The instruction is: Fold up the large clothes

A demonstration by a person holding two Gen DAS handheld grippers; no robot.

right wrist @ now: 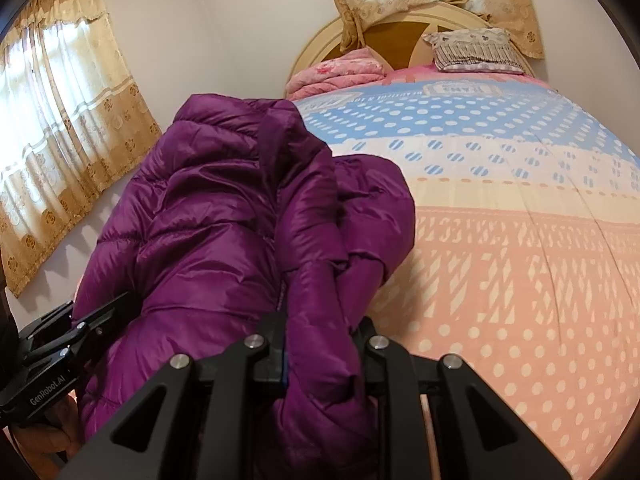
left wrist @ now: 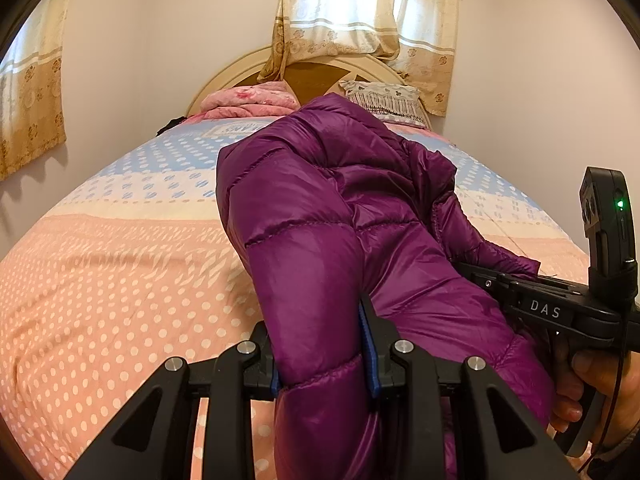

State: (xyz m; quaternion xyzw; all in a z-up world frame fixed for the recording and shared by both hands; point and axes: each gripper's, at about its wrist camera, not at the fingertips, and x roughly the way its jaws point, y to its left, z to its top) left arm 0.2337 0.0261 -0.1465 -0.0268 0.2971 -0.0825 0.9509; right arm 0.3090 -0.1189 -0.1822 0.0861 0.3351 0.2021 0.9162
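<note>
surface: bed [left wrist: 120, 280] is lying under both tools, covered by a pink, cream and blue dotted sheet that is wrinkling a little ahead of the left gripper [left wrist: 324, 344].
room: headboard [left wrist: 240, 76] is sitting far ahead, with a pink folded blanket [left wrist: 252, 102] and a patterned pillow [left wrist: 384, 98] against it; beige curtains [left wrist: 360, 12] are hanging above; another curtain [right wrist: 60, 120] is off to the left.
jacket: purple puffer jacket [left wrist: 320, 208] is hanging bunched between the two tools, rising straight ahead of each.
left gripper: fingers are pinching a quilted fold of the jacket.
right gripper [right wrist: 324, 352]: fingers are pinching another fold of the jacket, just beside the left tool.
edges: bed's left edge is running close along the wall.
open room: bare sheet is stretching left of the left gripper, right of the right gripper, and ahead to the pillow.
</note>
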